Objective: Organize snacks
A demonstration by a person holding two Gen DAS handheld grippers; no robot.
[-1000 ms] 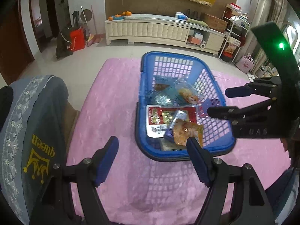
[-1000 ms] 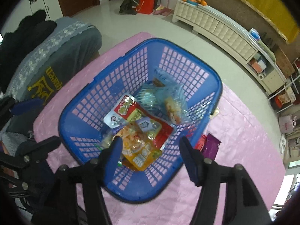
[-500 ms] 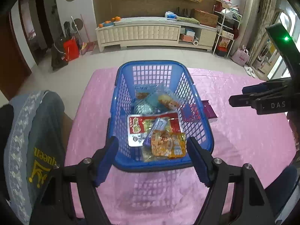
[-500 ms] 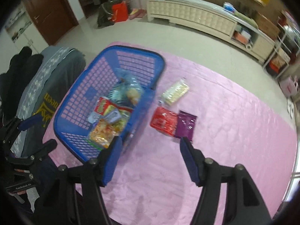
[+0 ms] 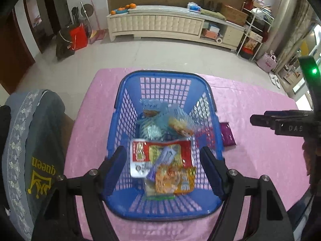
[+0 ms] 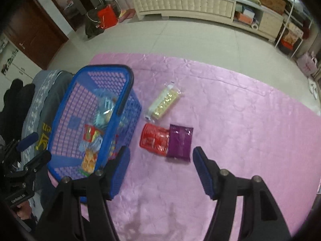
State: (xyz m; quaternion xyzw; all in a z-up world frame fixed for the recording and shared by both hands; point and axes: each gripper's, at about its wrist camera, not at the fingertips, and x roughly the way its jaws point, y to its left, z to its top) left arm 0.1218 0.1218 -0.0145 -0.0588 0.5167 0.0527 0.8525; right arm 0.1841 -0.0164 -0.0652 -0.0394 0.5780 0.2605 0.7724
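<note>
The right gripper [image 6: 160,170] hangs open and empty above the pink mat [image 6: 230,120], just short of the purple packet [image 6: 179,142] and red packet [image 6: 153,138]. The blue basket [image 6: 120,100] stands beside them, under the open left gripper [image 5: 163,169].

Left gripper [image 5: 163,168]: black angular frame across lower frame, silver round screws at joints, blue ribbed pads on fingers [image 5: 115,168]. Right gripper [image 6: 160,166]: same build, black arms, silver screws, blue ribbed fingers [image 6: 202,172]. In left wrist view, right edge: right gripper's black body side-on, white "DAS" lettering, green lit LED on black upright bar above. In right wrist view, lower left: left gripper's black body with small white lettering, blue finger tip.
</note>
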